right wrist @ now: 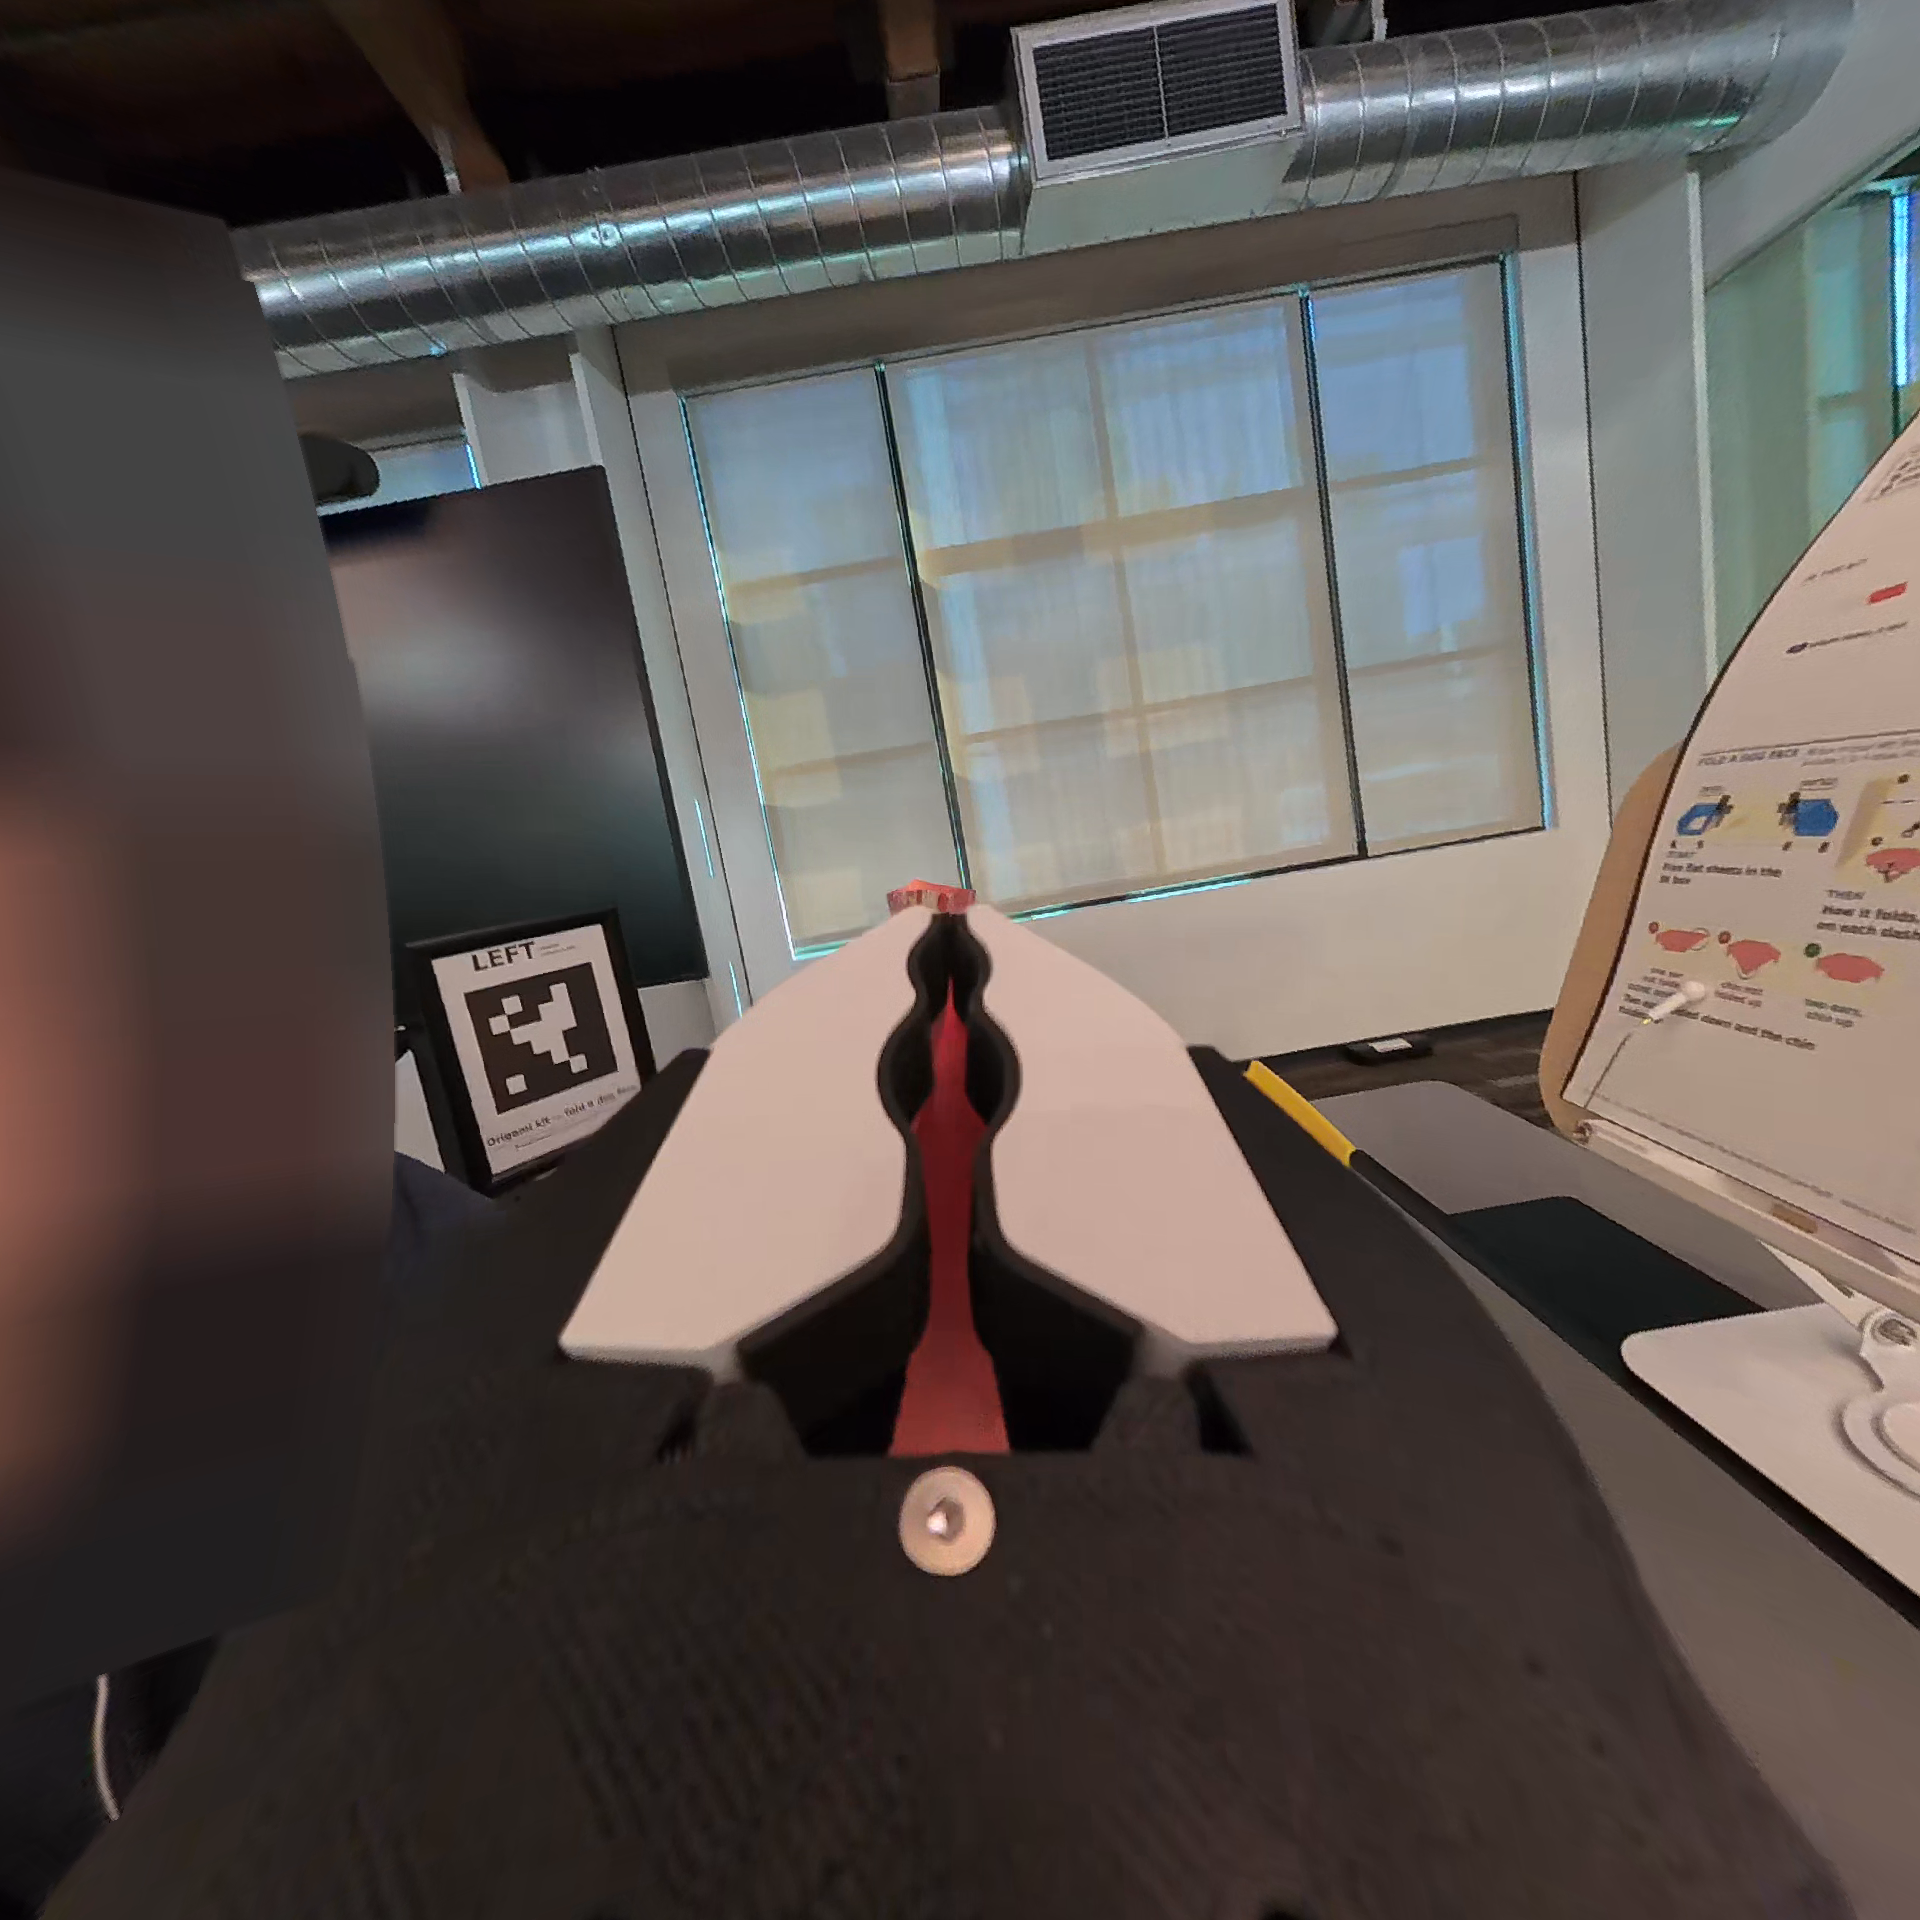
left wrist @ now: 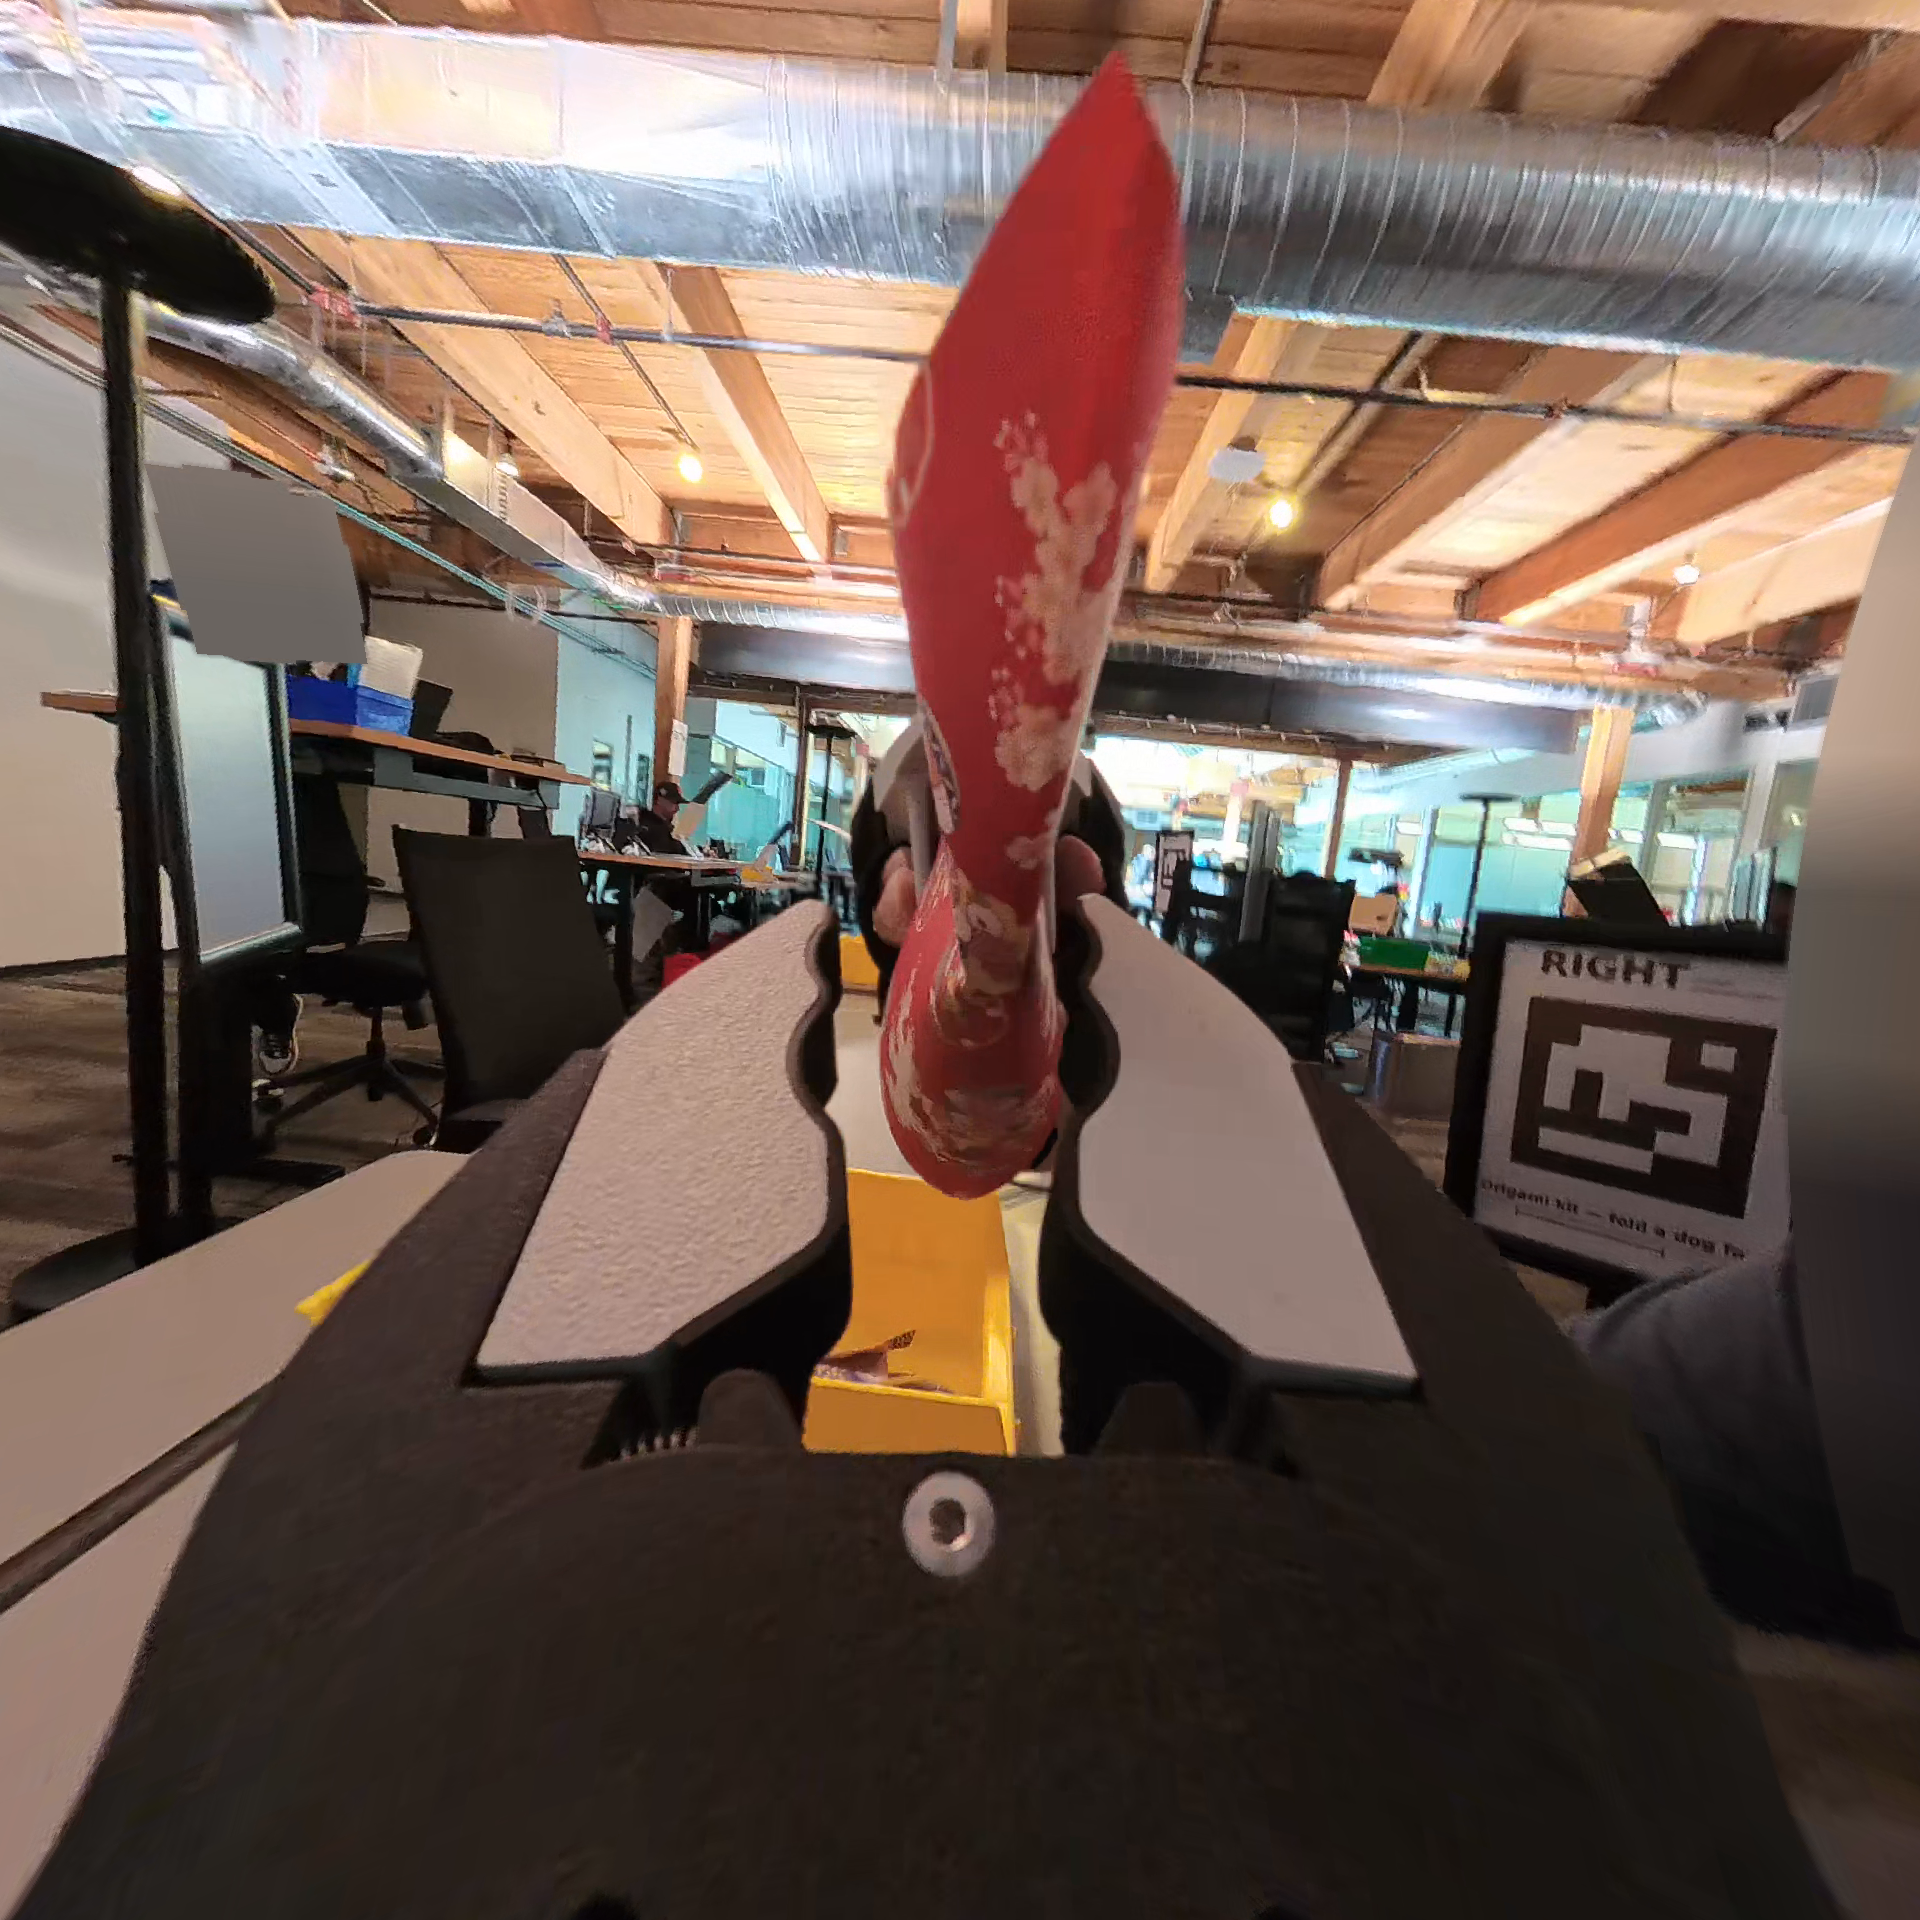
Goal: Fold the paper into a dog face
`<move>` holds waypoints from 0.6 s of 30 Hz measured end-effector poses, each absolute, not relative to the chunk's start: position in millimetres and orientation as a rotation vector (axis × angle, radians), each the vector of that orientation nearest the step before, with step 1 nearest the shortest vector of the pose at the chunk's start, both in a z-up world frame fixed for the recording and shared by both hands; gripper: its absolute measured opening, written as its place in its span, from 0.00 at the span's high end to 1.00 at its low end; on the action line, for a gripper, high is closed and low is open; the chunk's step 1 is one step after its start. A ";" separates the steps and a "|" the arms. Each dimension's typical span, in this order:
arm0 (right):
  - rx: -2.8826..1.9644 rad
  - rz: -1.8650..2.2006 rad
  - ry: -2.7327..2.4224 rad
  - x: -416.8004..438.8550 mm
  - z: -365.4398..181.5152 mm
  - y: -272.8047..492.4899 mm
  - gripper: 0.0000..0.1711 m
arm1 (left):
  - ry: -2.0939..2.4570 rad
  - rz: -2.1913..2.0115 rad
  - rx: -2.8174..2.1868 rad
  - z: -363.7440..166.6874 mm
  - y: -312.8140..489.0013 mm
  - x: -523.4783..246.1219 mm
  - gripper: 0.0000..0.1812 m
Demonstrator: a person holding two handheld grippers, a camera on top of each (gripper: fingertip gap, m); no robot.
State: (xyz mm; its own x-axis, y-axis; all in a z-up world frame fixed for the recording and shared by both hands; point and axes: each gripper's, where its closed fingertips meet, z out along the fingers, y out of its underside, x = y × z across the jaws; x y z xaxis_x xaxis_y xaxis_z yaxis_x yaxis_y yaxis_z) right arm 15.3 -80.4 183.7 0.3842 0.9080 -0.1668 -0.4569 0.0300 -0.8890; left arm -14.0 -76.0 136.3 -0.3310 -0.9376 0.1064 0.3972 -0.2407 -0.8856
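Observation:
A red sheet of paper (left wrist: 1023, 582) with a pale flower print stands upright, loosely folded and bulging at the bottom. My left gripper (left wrist: 956, 935) is open, and the paper's lower part hangs between its white fingers (left wrist: 707, 1122) without being pinched. My right gripper (right wrist: 948, 920) is shut on the paper (right wrist: 951, 1299), which shows edge-on as a red strip between its jaws, with a small tip past them. In the left wrist view a part of the right gripper (left wrist: 902, 800) and a hand (left wrist: 891, 904) show behind the paper.
A yellow box (left wrist: 935, 1413) with folded paper inside sits on the grey table (left wrist: 156, 1403) below the left gripper. Framed marker signs stand at each side (left wrist: 1631, 1091) (right wrist: 535, 1039). An instruction board (right wrist: 1766, 883) stands at the right. Office chairs (left wrist: 499, 966) and a black lamp stand (left wrist: 135, 727) are behind.

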 end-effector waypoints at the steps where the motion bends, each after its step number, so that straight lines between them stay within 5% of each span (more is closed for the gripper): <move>1: -1.090 1.116 -0.532 13.0 181.9 -78.8 0.99 | 0.952 -1.757 -0.828 135.2 -74.7 -13.3 0.80; 8: -1.130 0.956 -0.579 7.8 177.1 -75.5 0.99 | 0.918 -1.831 -0.803 135.1 -72.6 -19.1 0.99; 18: -1.125 0.979 -0.502 11.8 178.6 -69.8 0.99 | 0.909 -1.801 -0.827 135.0 -70.5 -17.8 0.98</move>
